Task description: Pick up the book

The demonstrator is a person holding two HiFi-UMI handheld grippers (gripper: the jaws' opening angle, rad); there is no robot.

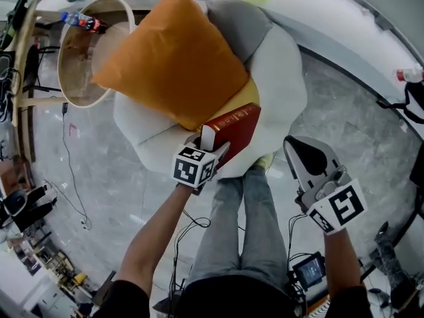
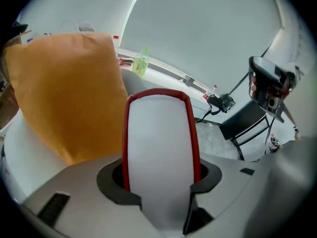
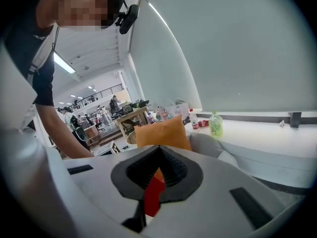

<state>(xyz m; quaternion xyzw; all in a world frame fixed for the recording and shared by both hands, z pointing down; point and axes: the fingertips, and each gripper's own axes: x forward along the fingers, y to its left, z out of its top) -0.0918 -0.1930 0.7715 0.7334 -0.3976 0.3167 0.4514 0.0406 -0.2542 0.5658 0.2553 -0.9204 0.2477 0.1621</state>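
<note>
**Head view.** A round tub stands at the far left. A bottle lies across its far rim, and what else it holds cannot be made out. An orange cushion leans on a white chair. The left gripper is clamped on the near end of the red book. The book sits at the chair's near edge, just on the near side of the cushion. Whether it touches the seat cannot be told. The left forearm reaches forward, bare. The right gripper is over the floor to the right of the chair, apart from the book.

**Left gripper view.** Both jaws press on the book's red covers. The white page edge stands upright between them, with the cushion behind on the left.

**Right gripper view.** The jaws meet at the tips and grip nothing. A red sliver of the book shows through the slit. The cushion and a green bottle lie beyond.
</note>
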